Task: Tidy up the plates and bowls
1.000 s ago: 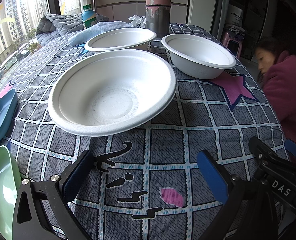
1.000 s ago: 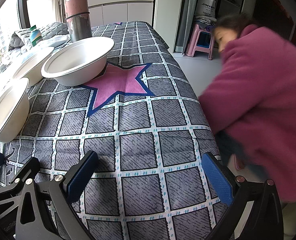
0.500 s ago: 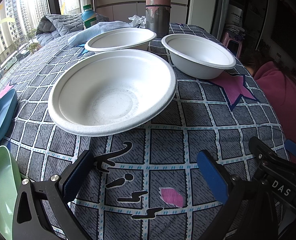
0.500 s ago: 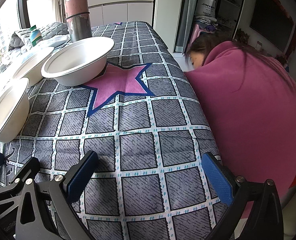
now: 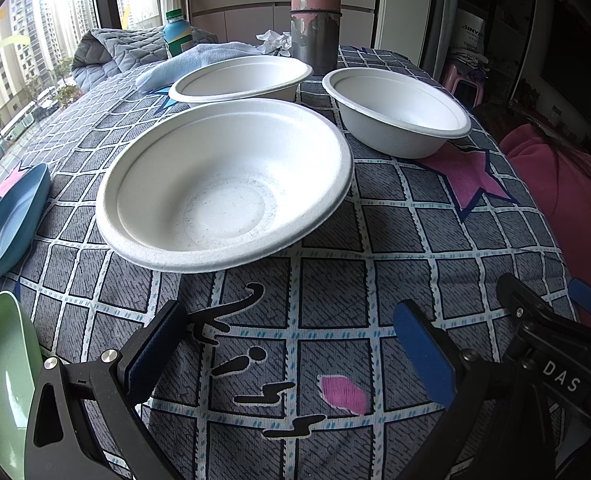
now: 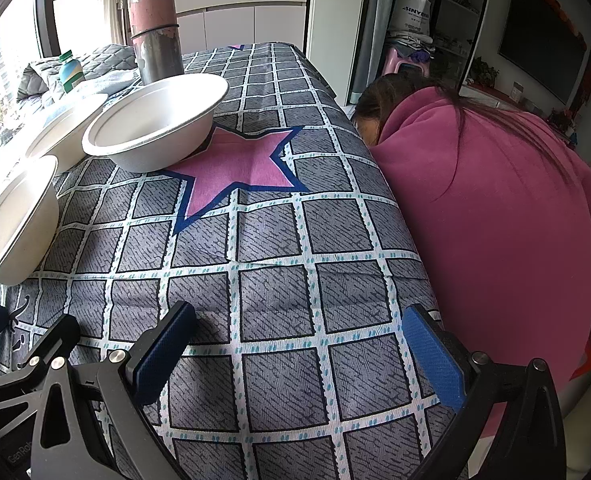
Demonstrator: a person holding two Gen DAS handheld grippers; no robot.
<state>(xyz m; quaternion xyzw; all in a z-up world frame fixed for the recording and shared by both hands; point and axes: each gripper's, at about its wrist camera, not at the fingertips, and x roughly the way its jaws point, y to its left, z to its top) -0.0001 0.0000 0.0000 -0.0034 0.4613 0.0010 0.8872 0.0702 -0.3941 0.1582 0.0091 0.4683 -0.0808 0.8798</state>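
Note:
Three white bowls stand on the checked tablecloth. The nearest bowl lies just beyond my left gripper, which is open and holds nothing. A second bowl sits behind it and a third bowl at the right. A blue plate and a green plate lie at the left edge. In the right wrist view the third bowl is far left of my right gripper, which stands open over bare cloth; the nearest bowl is at the left edge.
A person in a pink top bends down against the table's right edge. A tall pink and grey metal cylinder stands behind the bowls. A green-capped bottle, a blue cloth and a quilted blanket lie at the far left.
The person in pink has leaned further down beside the table's right edge. Both grippers and all the bowls stay where they were.

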